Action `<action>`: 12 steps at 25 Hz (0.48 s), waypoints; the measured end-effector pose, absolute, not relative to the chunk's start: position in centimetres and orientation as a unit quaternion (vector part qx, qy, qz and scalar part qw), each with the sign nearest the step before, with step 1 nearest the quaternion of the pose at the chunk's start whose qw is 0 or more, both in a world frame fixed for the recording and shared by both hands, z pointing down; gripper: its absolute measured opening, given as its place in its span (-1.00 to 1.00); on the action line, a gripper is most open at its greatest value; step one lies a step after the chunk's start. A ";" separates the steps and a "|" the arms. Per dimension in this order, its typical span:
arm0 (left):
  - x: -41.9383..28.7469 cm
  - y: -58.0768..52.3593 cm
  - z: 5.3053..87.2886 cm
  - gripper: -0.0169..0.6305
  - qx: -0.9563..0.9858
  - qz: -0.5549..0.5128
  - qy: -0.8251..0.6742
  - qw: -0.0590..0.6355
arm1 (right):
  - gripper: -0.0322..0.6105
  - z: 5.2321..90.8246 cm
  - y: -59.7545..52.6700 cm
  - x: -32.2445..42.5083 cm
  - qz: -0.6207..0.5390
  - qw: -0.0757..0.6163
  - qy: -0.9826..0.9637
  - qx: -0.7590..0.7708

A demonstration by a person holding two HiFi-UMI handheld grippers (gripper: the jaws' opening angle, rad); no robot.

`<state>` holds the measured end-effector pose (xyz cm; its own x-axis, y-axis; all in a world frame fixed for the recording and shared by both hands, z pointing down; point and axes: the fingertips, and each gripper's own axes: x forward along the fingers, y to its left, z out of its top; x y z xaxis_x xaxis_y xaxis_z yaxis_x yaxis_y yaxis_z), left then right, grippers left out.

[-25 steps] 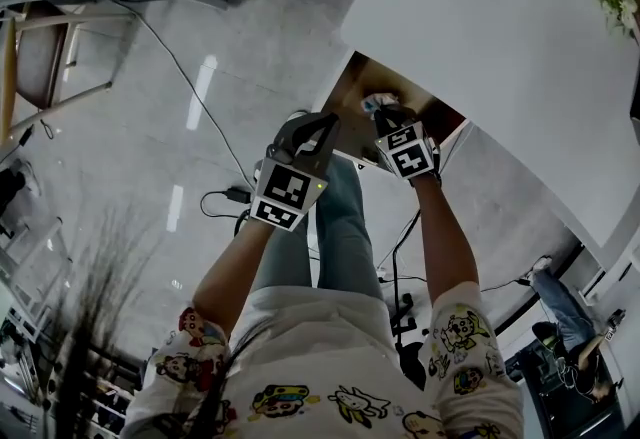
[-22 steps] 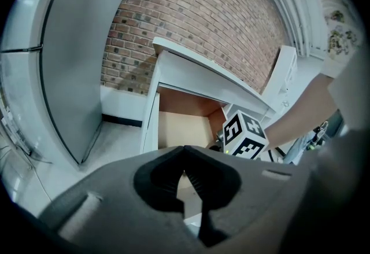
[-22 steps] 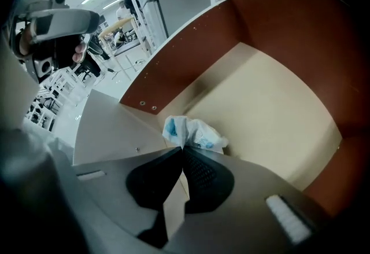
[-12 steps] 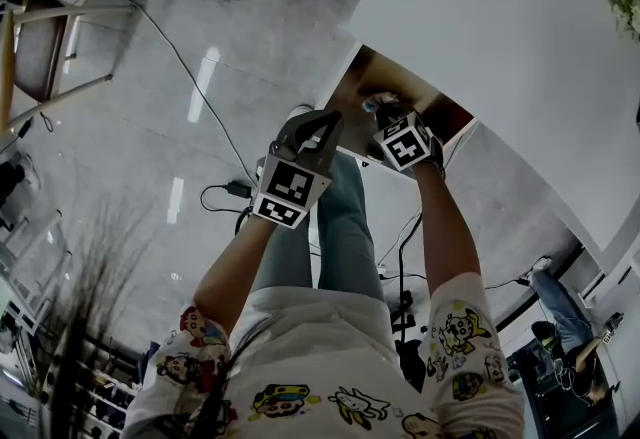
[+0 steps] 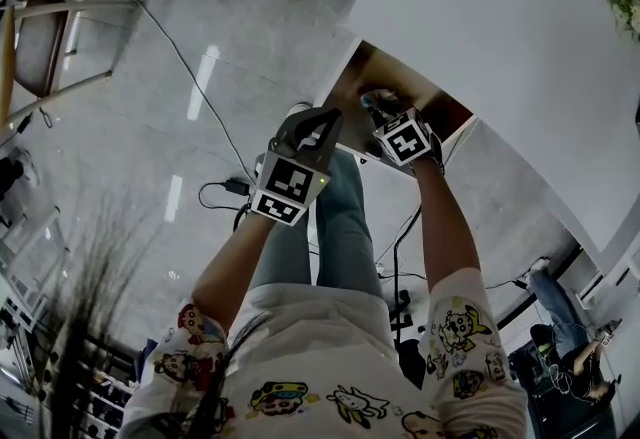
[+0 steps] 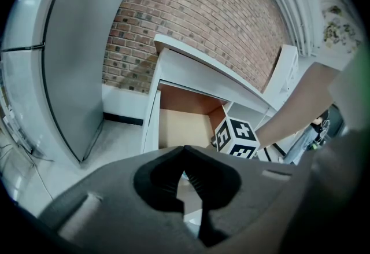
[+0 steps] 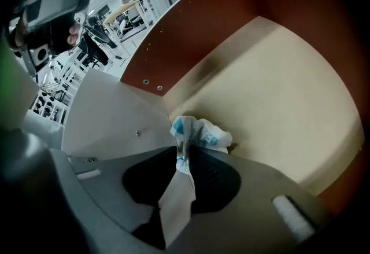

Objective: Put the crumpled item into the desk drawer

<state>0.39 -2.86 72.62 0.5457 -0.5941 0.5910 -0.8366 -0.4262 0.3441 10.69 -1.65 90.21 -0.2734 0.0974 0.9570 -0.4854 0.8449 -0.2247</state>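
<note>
Brick wall behind open desk drawer

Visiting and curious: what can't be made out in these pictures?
- Crumpled item, right gripper view: lower part hidden by the right tool, whose jaws have just been opening around it; print too small.
- Drawer inside, head view: partly covered by that tool.
- Left gripper view: item behind the marker cube.

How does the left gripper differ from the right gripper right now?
The left gripper hangs outside the drawer; the right gripper reaches down into it. The left's jaws are together and empty; the right's have just been opening, with the crumpled item between them. Both face the drawer.
</note>
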 end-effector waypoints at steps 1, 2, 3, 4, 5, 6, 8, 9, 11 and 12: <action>0.4 -2.9 72.5 -0.95 0.822 0.193 -0.436 0.312 | -0.63 90.2 -1.6 10.7 0.251 0.588 -0.759 0.127; 0.5 -2.9 72.4 -0.95 0.822 0.193 -0.436 0.311 | -0.59 90.1 -1.6 10.7 0.255 0.586 -0.759 0.127; 0.4 -2.9 72.3 -0.95 0.822 0.192 -0.436 0.311 | -0.58 90.1 -1.6 10.6 0.256 0.584 -0.759 0.128; 0.4 -2.8 72.3 -0.95 0.823 0.191 -0.437 0.310 | -0.56 90.0 -1.6 10.6 0.256 0.583 -0.760 0.130; 0.4 -2.8 72.2 -0.95 0.823 0.190 -0.437 0.310 | -0.55 89.9 -1.7 10.6 0.255 0.582 -0.761 0.132; 0.3 -2.8 72.1 -0.95 0.822 0.189 -0.438 0.310 | -0.54 89.7 -1.8 10.6 0.254 0.581 -0.761 0.134; 0.3 -2.9 72.0 -0.95 0.821 0.188 -0.441 0.311 | -0.53 89.5 -1.9 10.8 0.252 0.581 -0.762 0.136; 0.2 -3.0 71.9 -0.95 0.820 0.187 -0.443 0.311 | -0.53 89.3 -1.9 10.8 0.251 0.581 -0.762 0.136; 0.0 -3.1 71.6 -0.95 0.818 0.185 -0.447 0.310 | -0.53 88.9 -1.7 10.9 0.249 0.581 -0.763 0.135; -0.1 -3.2 71.3 -0.95 0.818 0.184 -0.449 0.308 | -0.52 88.6 -1.8 10.8 0.247 0.580 -0.764 0.135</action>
